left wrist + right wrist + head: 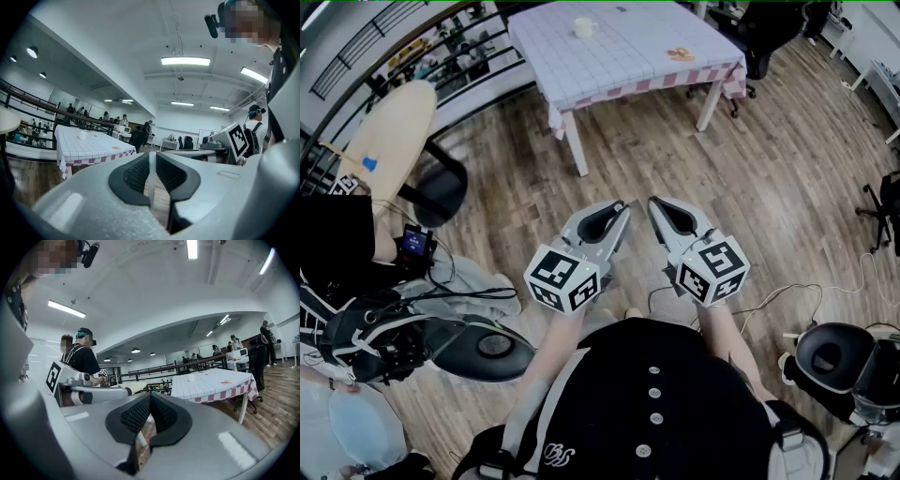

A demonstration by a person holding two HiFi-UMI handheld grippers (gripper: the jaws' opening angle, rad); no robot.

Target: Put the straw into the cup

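Note:
A table [619,70] with a checked cloth stands far ahead across the wooden floor. A white cup [584,28] sits on its far side, also in the left gripper view [83,135] and the right gripper view [191,377]. A small orange item [681,54] lies near the table's right edge, too small to identify. I see no straw clearly. My left gripper [622,208] and right gripper [654,202] hover side by side in front of my body, well short of the table. Both are shut with nothing held: the left gripper's [152,154] pads leave only a sliver, and the right gripper's [150,397] meet.
A black stool [441,192] and a round tan table [389,131] stand at the left beside a railing. Another person [356,337] with gear sits at the lower left. A black office chair [759,37] is behind the table. Cables and a black seat [830,356] lie at the right.

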